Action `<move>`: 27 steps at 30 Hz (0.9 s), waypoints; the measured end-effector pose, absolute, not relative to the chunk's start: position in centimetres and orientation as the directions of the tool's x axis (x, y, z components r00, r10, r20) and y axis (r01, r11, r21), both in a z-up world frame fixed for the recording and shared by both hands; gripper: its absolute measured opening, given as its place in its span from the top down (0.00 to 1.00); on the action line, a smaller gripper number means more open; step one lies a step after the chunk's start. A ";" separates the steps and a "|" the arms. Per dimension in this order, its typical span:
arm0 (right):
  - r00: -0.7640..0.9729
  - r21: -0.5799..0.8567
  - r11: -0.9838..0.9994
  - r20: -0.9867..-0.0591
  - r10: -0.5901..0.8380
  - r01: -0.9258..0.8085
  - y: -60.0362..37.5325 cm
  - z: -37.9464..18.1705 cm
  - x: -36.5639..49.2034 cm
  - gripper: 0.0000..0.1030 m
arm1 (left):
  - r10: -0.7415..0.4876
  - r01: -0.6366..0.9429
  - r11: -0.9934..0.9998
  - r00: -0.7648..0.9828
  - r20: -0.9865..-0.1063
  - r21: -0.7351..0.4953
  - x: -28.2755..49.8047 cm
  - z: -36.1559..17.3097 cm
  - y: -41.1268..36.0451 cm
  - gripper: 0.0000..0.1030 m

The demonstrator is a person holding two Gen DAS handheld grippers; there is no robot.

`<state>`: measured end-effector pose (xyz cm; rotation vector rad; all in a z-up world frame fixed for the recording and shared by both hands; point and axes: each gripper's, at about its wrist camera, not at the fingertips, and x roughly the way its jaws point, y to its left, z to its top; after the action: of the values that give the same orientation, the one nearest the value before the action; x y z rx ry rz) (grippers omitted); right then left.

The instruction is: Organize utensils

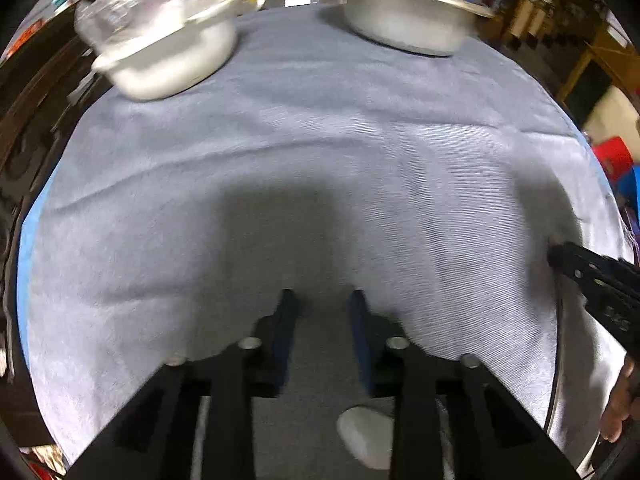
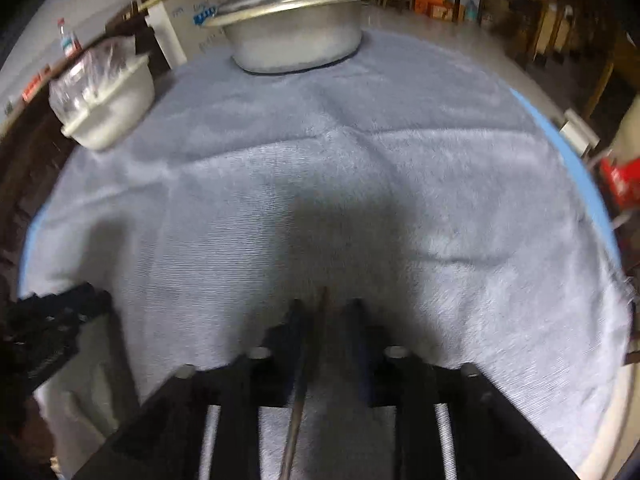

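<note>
Utensil — a thin, dark, rod-like metal piece point(image 2: 298, 408) — sits clamped between the nearly closed black fingers of the right gripper point(image 2: 325, 304), pointing down at a grey-blue fleecy cloth point(image 2: 360, 184) over a round table. The left gripper point(image 1: 322, 294) shows a gap between its fingers with nothing held. Far side: a lidded aluminium pot point(image 2: 296, 28) and a white bowl with a clear cover point(image 1: 168, 40); beyond them, a dim, cluttered storeroom.
</note>
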<state>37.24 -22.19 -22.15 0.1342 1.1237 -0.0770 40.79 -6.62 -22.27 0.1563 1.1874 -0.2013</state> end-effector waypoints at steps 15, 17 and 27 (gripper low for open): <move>0.509 0.251 0.940 -0.854 0.102 0.232 -27.7 -21.1 32.9 0.93 | -0.195 0.211 0.968 0.289 -0.937 -0.136 42.2 -21.4 -2.9 0.97; 0.506 0.274 0.933 -0.853 0.125 0.231 -27.6 -21.1 32.7 0.93 | -0.217 0.202 0.965 0.255 -0.942 -0.168 41.5 -21.7 -2.9 0.97; 0.537 0.360 0.918 -0.814 0.221 0.167 -26.4 -20.5 30.2 0.90 | -0.254 0.216 0.954 0.202 -0.946 -0.210 39.8 -22.1 -5.1 0.67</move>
<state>30.18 -26.43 -20.53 0.4248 1.0114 0.0337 39.76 -5.05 -22.07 -0.0340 1.3280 -0.3283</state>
